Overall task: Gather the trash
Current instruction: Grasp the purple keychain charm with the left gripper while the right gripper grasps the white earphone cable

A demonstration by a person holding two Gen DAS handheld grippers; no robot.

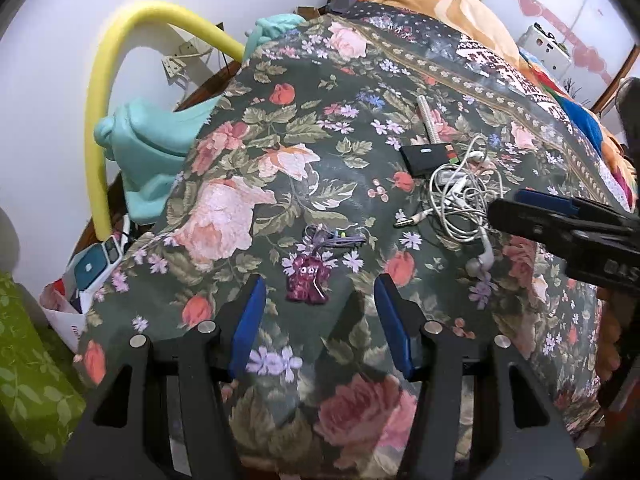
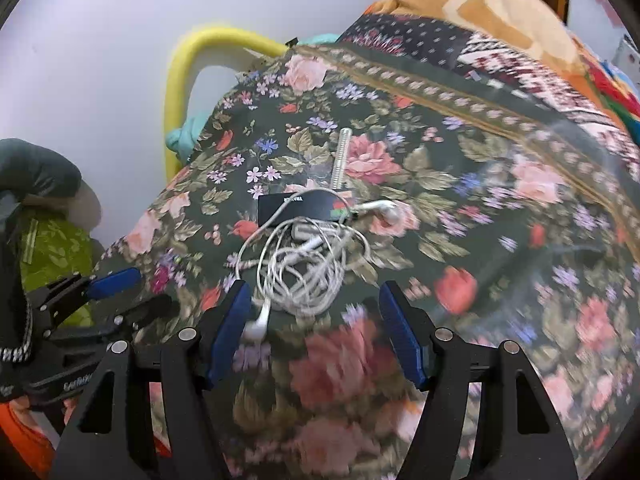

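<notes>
hovering: left gripper [image 1: 320, 292] w/ jaws apart over purple charm [image 1: 307, 279], right gripper [image 2: 314, 304] over earphones [image 2: 308, 264].

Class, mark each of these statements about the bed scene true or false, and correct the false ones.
1. The white earphone cable lies in a tangle on the floral bedspread. True.
2. The left gripper is clamped on the purple keychain. False: its jaws stand open, with the keychain lying ahead between them.
3. A small black box lies beside the earphone tangle. True.
4. The right gripper holds the ridged metal rod. False: it is open and empty; the rod lies beyond the black box.
5. The foam tube by the wall is red. False: yellow.
</notes>
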